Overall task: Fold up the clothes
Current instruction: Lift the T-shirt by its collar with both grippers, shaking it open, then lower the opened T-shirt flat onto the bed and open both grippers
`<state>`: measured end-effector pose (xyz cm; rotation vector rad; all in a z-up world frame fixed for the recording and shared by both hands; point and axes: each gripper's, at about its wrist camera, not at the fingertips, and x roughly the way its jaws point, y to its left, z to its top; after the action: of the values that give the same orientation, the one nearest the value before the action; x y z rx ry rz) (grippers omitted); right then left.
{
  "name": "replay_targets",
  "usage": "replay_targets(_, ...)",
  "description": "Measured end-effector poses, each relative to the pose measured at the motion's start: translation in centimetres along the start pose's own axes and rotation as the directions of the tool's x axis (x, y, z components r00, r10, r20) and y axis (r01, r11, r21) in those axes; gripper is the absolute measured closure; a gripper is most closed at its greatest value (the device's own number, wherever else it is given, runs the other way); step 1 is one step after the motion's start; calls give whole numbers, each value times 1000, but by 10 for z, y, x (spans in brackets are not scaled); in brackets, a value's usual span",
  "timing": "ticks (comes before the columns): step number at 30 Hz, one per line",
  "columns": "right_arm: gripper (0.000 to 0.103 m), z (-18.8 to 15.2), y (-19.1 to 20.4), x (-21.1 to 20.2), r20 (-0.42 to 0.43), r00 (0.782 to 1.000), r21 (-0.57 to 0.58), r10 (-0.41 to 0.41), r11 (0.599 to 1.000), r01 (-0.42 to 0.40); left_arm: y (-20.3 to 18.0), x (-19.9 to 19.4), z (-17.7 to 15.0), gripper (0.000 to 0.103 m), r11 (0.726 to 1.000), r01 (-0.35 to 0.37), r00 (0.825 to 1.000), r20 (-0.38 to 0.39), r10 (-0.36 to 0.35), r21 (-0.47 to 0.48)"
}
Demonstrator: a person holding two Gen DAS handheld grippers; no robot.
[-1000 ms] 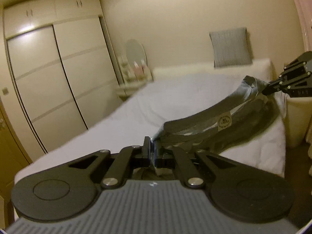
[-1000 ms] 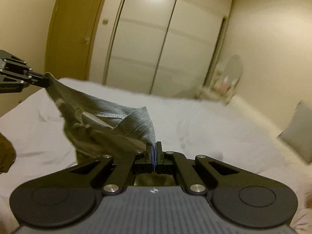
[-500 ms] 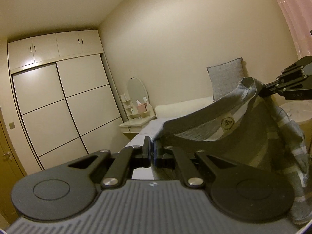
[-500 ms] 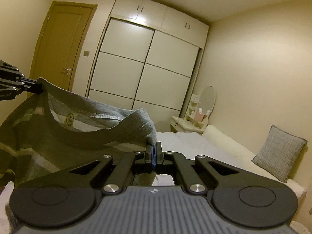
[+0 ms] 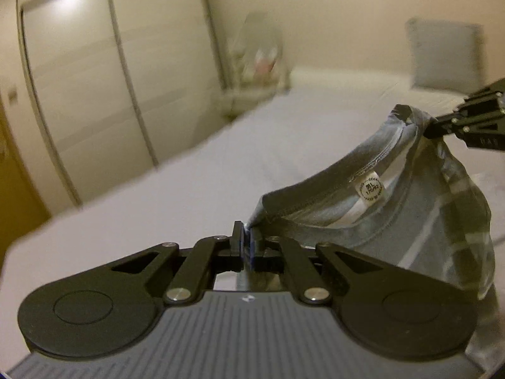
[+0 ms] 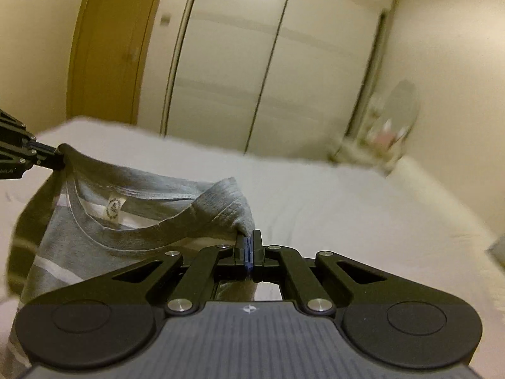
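**Striped T-shirt held by its shoulders**

The left gripper (image 5: 245, 241) and right gripper (image 6: 249, 249) each clamp a shoulder of the grey T-shirt (image 6: 94, 240), which hangs above the bed (image 5: 221, 164). Judgement: keep both shoulders level and the neckline taut while lowering it flat.

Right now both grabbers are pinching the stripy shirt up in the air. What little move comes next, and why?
Probably lower both together so the shirt spreads flat on the bed. The left gripper and right gripper each pinch a shoulder by the collar, and the body hangs bunched below them, so it likely needs laying out before any fold.
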<state>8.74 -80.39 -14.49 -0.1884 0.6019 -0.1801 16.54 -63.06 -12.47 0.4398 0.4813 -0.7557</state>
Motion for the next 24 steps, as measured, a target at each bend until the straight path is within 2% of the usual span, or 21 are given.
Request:
replay_targets(1,90,-9,-5,40,-64,998,-12,16,1000,-17,7,31,-8,92,999,-19,998,-56,18,-32)
replay_targets(2,79,-20,-11,60,-103,994,18,33,999,-31,15,59,-20,80,997,-40,993,-113,32,-68)
replay_targets(4,80,-44,-23,97,-177,982,84,71,995,-57,31,103,-45,79,989,-64,977,-209,34,-135)
replay_targets(5,76,-55,-29,115,-212,973,117,91,991,-68,39,110,-61,80,982,-78,969,-243,35,-170)
replay_targets(6,72,-69,-30,117,-228,968,137,101,988,-71,44,110,-77,80,977,-92,963,-266,37,-195)
replay_targets(8,55,-96,-32,117,-257,959,175,119,982,-74,52,103,-105,78,974,-98,951,-309,30,-205)
replay_targets(10,54,-122,-32,115,-304,942,216,142,973,-77,54,95,-131,71,978,-100,932,-363,27,-185)
replay_targets(13,54,-162,-37,103,-374,911,289,175,955,-65,56,96,-164,71,981,-100,902,-432,19,-165)
replay_targets(16,53,-190,-27,89,-418,888,331,193,942,-50,62,113,-182,66,986,-69,893,-450,-8,-154)
replay_targets(18,49,-190,-17,84,-427,882,337,199,940,-49,64,131,-187,64,987,-21,888,-456,-55,-159)
replay_targets(20,39,-190,-9,79,-425,882,339,204,939,-54,66,148,-191,57,986,27,881,-462,-102,-165)
replay_targets(21,37,-190,-5,81,-422,884,323,202,944,-62,67,156,-194,55,984,51,876,-465,-125,-168)
replay_targets(22,36,-189,-2,83,-420,885,306,200,950,-70,69,165,-196,55,982,75,871,-468,-148,-171)
replay_targets(24,36,-187,5,83,-418,884,290,211,953,-90,63,178,-201,61,982,70,847,-509,-153,-178)
